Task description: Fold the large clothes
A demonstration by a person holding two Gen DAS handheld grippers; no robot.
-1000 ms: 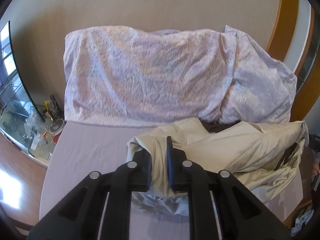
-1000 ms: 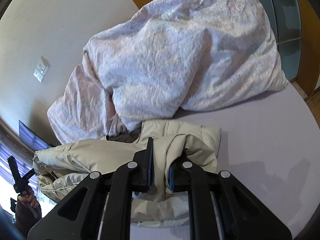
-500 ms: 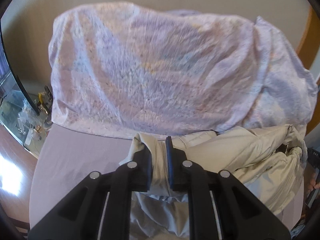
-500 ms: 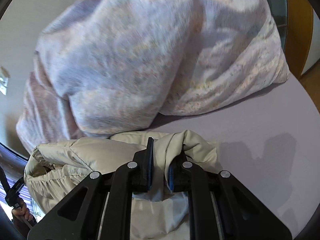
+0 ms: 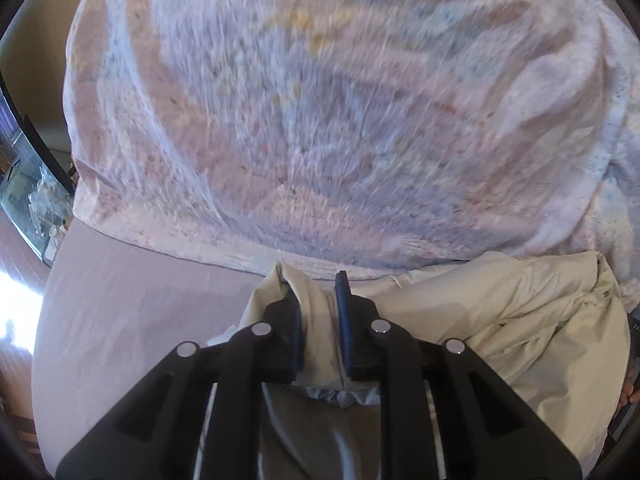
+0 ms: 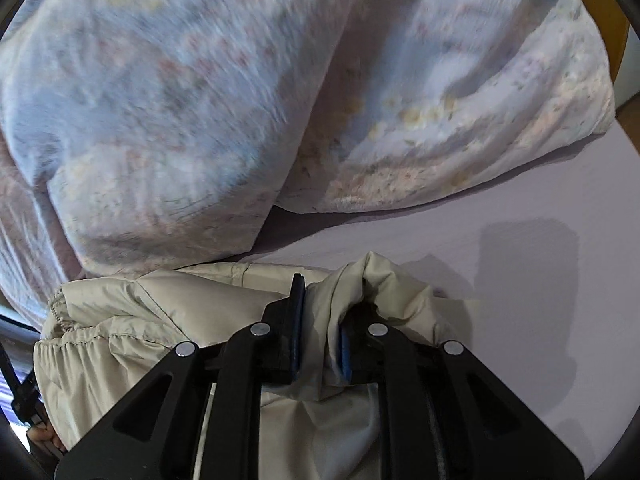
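A beige padded jacket (image 5: pixel 500 320) lies bunched on the lilac bed sheet (image 5: pixel 140 320), right against the foot of a heaped floral duvet (image 5: pixel 320 100). My left gripper (image 5: pixel 316 292) has a fold of the jacket's edge between its pads, and its jaws are opening. In the right wrist view the jacket (image 6: pixel 160 320) spreads to the left, with an elastic hem showing. My right gripper (image 6: pixel 320 300) has another bunched fold between its pads, and its jaws are opening too. Both grippers point steeply down at the bed.
The duvet (image 6: pixel 160 100) fills the upper part of both views, close in front of the fingers. Bare sheet (image 6: pixel 520 280) stretches to the right. A glass side table with small items (image 5: pixel 32 200) stands left of the bed. A hand (image 6: pixel 40 436) shows at the lower left edge.
Both grippers have come down and forward toward the duvet, carrying the jacket's edge onto the sheet. The gap between each pair of pads looks slightly wider.
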